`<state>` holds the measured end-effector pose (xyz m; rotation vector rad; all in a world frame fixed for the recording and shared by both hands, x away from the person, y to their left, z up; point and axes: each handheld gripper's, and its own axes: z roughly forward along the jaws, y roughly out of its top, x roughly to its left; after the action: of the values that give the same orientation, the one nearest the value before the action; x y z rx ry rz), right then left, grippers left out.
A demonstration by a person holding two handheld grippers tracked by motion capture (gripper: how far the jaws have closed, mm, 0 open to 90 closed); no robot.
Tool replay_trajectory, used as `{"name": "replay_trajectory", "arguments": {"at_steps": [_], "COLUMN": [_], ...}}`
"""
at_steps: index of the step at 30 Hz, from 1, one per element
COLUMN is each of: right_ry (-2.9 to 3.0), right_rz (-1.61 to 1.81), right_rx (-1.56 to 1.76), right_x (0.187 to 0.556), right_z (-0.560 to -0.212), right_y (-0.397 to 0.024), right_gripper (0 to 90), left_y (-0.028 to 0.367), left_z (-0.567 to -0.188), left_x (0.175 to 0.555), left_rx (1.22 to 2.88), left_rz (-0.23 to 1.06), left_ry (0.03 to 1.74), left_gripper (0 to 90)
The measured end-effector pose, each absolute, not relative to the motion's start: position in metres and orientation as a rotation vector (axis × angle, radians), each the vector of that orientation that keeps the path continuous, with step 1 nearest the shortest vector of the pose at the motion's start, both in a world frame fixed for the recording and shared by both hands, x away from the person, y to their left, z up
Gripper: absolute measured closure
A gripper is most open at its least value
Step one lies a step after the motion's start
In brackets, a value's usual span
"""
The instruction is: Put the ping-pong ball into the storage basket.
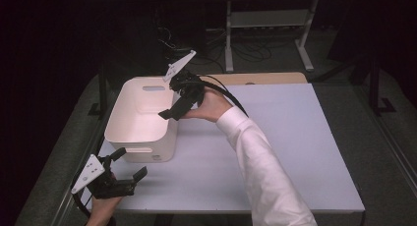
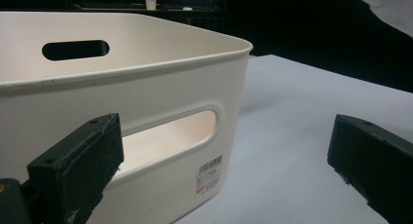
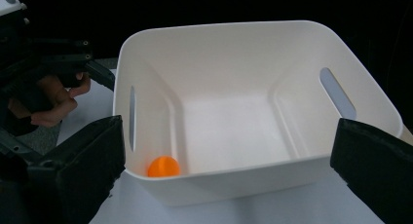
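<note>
While small orange round ball sits in corner of white plastic bin on tabletop, right tool hangs wide, empty, above rim. Left tool wide, empty. Ball light, smooth, rolls easy; pinch across middle.

Cream-white bin holding a bright orange ball, pale lilac-grey table, black grippers, white sleeve, a barcode sticker with red.

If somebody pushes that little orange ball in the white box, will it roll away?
Probably yes. The orange ball is round and smooth, so it should roll easily. It lies in a corner of the white box, whose walls would likely stop it. It looks small and probably light.
</note>
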<state>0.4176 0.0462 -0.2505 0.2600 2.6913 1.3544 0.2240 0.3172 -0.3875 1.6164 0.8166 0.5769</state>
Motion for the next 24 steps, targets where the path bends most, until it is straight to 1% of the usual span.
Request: {"name": "replay_trajectory", "arguments": {"at_steps": [13,17,21,24], "right_ry": [2.67,2.661,2.66,2.642], "right_rz": [1.326,1.324,1.33,1.333], "right_rx": [0.362,0.402,0.471,0.462], "right_x": [0.416,0.414,0.411,0.412], "right_z": [-0.26,-0.262,-0.263,-0.264], "right_y": [0.002,-0.01,-0.02,-0.027], "right_gripper": [0.0,0.0,0.0,0.0], "left_y": [0.317,0.318,0.317,0.317], "left_z": [-0.388,-0.387,-0.387,-0.388], "left_x": [0.224,0.224,0.224,0.224], "left_rx": [1.623,1.632,1.624,1.628], "left_rz": [0.575,0.59,0.579,0.579], "left_ry": [0.818,0.799,0.813,0.812], "left_gripper": [0.0,0.0,0.0,0.0]}}
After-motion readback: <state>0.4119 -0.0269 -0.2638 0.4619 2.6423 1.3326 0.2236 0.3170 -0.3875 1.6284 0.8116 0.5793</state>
